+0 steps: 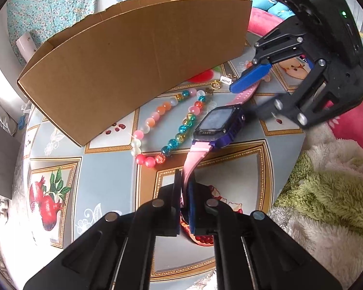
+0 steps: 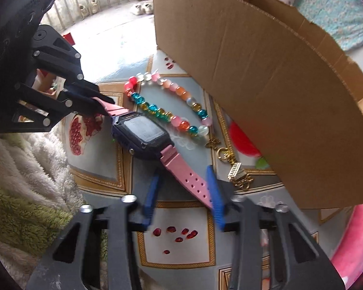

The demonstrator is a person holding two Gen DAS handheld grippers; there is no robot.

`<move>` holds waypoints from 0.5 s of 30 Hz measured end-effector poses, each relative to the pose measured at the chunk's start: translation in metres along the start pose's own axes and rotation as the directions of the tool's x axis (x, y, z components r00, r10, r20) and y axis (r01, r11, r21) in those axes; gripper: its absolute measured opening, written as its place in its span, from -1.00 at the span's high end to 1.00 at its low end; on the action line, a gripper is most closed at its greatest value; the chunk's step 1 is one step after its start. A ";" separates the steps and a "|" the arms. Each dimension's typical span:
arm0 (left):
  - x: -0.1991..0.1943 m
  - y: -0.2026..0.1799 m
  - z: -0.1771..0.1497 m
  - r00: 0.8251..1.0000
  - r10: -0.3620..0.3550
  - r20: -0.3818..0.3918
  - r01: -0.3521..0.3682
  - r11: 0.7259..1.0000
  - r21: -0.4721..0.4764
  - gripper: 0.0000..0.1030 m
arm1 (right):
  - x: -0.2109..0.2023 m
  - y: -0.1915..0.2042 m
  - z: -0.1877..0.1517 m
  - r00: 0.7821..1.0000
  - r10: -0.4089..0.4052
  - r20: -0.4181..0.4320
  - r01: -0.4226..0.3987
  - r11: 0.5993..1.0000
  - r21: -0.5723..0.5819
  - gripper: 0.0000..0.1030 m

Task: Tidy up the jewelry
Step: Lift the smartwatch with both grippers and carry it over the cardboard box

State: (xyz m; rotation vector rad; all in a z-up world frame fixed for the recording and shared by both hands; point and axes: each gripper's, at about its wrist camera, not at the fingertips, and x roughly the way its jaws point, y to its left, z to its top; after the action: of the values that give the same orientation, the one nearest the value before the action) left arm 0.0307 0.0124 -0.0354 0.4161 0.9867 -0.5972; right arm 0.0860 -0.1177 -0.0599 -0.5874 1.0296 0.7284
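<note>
Pink rubber strap, near end: pinched flat between the pressed-together pads of my left claw (image 1: 184,193), which reaches in low over the tabletop (image 1: 104,169).

Watch (image 1: 217,124): dark purple case, grey screen facing up, lying on the tabletop just beyond my left claw, its two pink straps running off opposite ends of the case.

Pink strap, far end, punched with holes: lies between the blue fingers (image 2: 215,193) of my right claw (image 2: 184,194). That claw is partly spread. One finger sits right against the strap's edge, the other stands off it with a gap; I cannot tell whether the near one is actually pressing.

Bead bracelet (image 1: 171,123): round beads in pink, orange, white, teal and gold, looped on the tabletop beside the watch, between it and the box. Apart from both claws.

Gold charms (image 2: 237,171): small metal pieces at the loose end of the bead string, lying close to my right claw's finger and near the foot of the box.

Cardboard box (image 1: 133,60): plain brown, open-topped, standing on the tabletop behind the beads.

Tabletop cover: grey-blue with gold-framed panels printed with pomegranates.

Fluffy green and cream blanket (image 1: 326,193): bunched along the tabletop's edge.
</note>
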 end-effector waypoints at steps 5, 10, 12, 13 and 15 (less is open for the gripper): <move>-0.002 -0.006 -0.001 0.999 0.029 0.021 -0.029 1.000 0.009 0.91 | -0.003 0.013 -0.003 0.980 -0.193 0.056 0.195 0.980 -0.035 0.85; -0.015 -0.011 -0.003 0.994 0.081 0.073 -0.083 0.996 0.017 0.92 | -0.017 0.030 -0.008 0.936 -0.324 0.136 0.330 0.944 -0.018 0.98; -0.026 -0.013 -0.003 0.989 0.108 0.100 -0.111 0.994 0.020 0.92 | -0.027 0.036 -0.012 0.918 -0.360 0.168 0.365 0.931 0.000 0.98; -0.031 -0.013 -0.002 0.986 0.120 0.115 -0.123 0.992 0.020 0.92 | -0.031 0.037 -0.012 0.911 -0.371 0.179 0.376 0.927 0.009 0.98; -0.046 -0.014 0.001 0.979 0.139 0.150 -0.143 0.990 0.014 0.92 | -0.047 0.043 -0.013 0.887 -0.409 0.215 0.414 0.910 0.024 0.99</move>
State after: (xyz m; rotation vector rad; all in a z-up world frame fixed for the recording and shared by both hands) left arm 0.0037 0.0141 0.0043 0.4528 0.8008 -0.5052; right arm 0.0306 -0.1126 -0.0271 -0.7035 0.6635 0.4149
